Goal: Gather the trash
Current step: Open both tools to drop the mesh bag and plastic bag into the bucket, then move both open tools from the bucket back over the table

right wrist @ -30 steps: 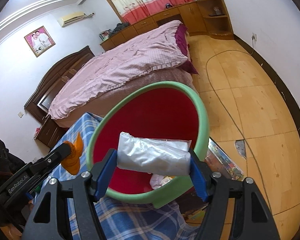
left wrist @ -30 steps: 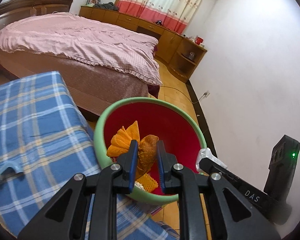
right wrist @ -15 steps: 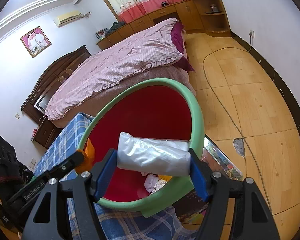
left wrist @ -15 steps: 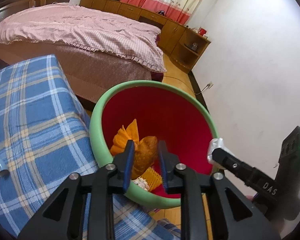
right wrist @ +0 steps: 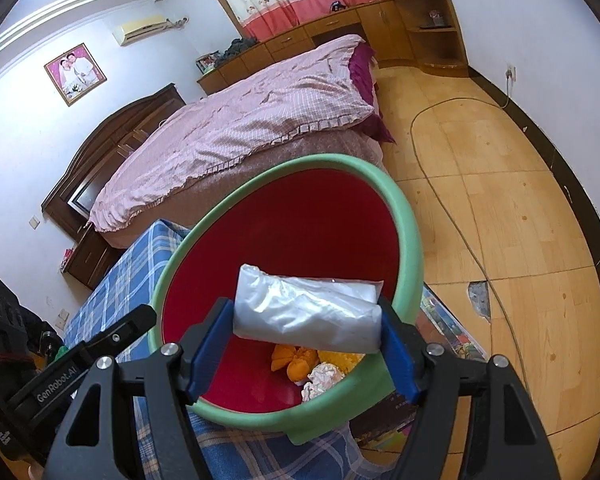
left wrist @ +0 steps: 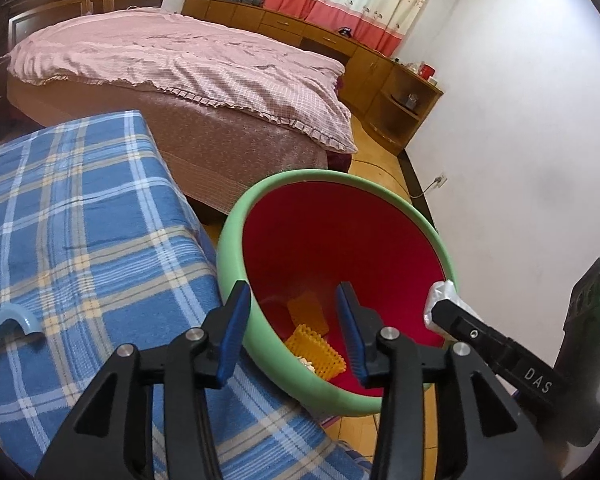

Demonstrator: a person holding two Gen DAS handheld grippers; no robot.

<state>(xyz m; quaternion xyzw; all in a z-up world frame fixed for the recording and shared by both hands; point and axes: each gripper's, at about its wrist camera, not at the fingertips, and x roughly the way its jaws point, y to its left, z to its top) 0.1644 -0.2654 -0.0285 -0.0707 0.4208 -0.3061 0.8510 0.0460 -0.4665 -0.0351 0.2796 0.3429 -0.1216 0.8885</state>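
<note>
Left gripper now standing wide, empty: orange wrapper lying dropped in bin bottom. Right gripper clamping white plastic bag, hovering over bin, release likely following.

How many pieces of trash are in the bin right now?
4 visible in the bin: orange wrapper, crumpled white paper and two yellow mesh pieces. More may be hidden. The plastic bag is in the right gripper.
</note>
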